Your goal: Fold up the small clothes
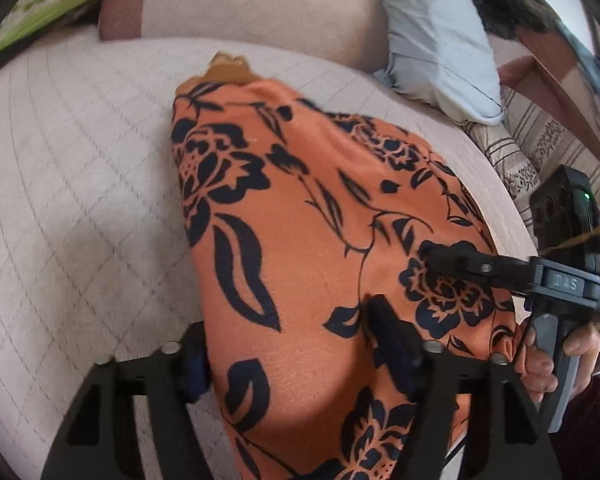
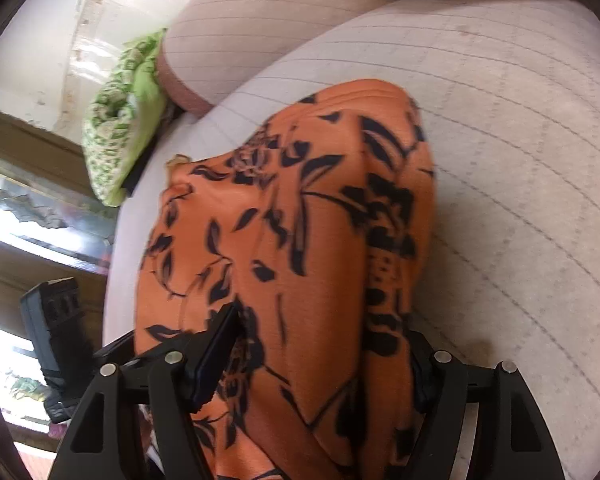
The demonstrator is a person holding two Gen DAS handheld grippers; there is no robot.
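Both tools, left and right, straddle my orange floral cloth unclamped, so it could slip and unfold.

I am in a home, at a quilted beige sofa with a padded backrest at twelve o'clock. A pale blue pillow lies at one o'clock and a green patterned cushion at ten o'clock. A striped woven cover shows at three o'clock.
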